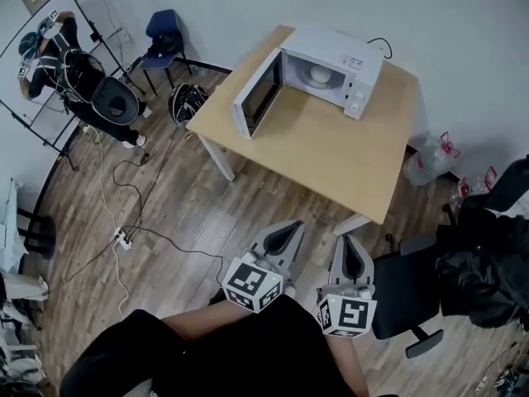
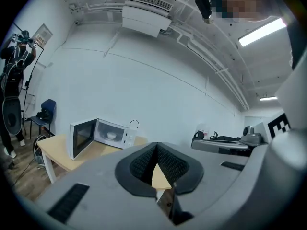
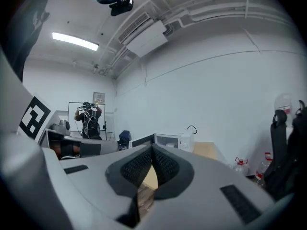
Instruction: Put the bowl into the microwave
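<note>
A white microwave [image 1: 318, 73] stands at the far end of the wooden table [image 1: 331, 151], its door [image 1: 258, 94] swung open to the left. A pale bowl [image 1: 320, 74] sits inside its cavity. Both grippers hang over the floor in front of the table, close to the person's body and well short of the microwave. The left gripper [image 1: 287, 235] is shut with nothing in it, and so is the right gripper [image 1: 354, 253]. The left gripper view shows the open microwave [image 2: 103, 135] with the bowl [image 2: 111, 135] beyond its closed tips [image 2: 156, 145]. In the right gripper view the microwave [image 3: 171, 140] lies past that gripper's tips [image 3: 152, 149].
A black office chair [image 1: 411, 294] stands right of the grippers, with dark bags [image 1: 483, 263] beyond it. A water bottle [image 1: 428, 164] sits by the table's right side. Cables and a power strip [image 1: 122, 238] lie on the floor at left. A blue chair [image 1: 163, 33] and a person [image 1: 58, 56] are at the far left.
</note>
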`<action>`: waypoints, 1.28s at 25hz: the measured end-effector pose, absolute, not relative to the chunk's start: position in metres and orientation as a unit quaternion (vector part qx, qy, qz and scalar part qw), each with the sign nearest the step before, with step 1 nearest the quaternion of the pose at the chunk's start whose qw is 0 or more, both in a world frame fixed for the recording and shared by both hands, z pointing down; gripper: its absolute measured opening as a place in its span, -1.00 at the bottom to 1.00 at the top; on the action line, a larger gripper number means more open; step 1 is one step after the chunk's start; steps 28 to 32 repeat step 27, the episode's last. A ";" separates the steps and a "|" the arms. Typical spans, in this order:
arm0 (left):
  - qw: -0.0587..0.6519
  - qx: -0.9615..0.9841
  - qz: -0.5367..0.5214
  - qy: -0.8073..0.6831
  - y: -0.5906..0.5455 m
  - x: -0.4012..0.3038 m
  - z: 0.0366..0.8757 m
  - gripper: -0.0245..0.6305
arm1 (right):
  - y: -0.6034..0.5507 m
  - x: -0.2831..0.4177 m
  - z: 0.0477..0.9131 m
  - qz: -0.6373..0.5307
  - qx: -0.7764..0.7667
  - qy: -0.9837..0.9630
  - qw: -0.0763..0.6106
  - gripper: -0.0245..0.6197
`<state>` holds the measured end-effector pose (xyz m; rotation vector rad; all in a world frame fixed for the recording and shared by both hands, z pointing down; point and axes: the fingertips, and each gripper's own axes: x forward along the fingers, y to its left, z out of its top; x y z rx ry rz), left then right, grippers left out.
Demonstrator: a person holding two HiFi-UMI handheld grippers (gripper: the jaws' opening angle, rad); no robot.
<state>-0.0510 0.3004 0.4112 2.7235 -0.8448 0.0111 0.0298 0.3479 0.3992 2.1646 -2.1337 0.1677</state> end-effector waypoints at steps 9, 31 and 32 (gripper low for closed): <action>0.097 0.949 -0.018 -0.301 0.317 -0.037 0.392 -0.89 | 0.362 0.041 0.397 0.067 0.718 -0.691 0.049 -0.74; 0.087 0.952 -0.020 -0.294 0.320 -0.043 0.390 -0.89 | 0.367 0.022 0.391 0.062 0.713 -0.696 0.062 -0.74; 0.087 0.952 -0.020 -0.294 0.320 -0.043 0.390 -0.89 | 0.367 0.022 0.391 0.062 0.713 -0.696 0.062 -0.74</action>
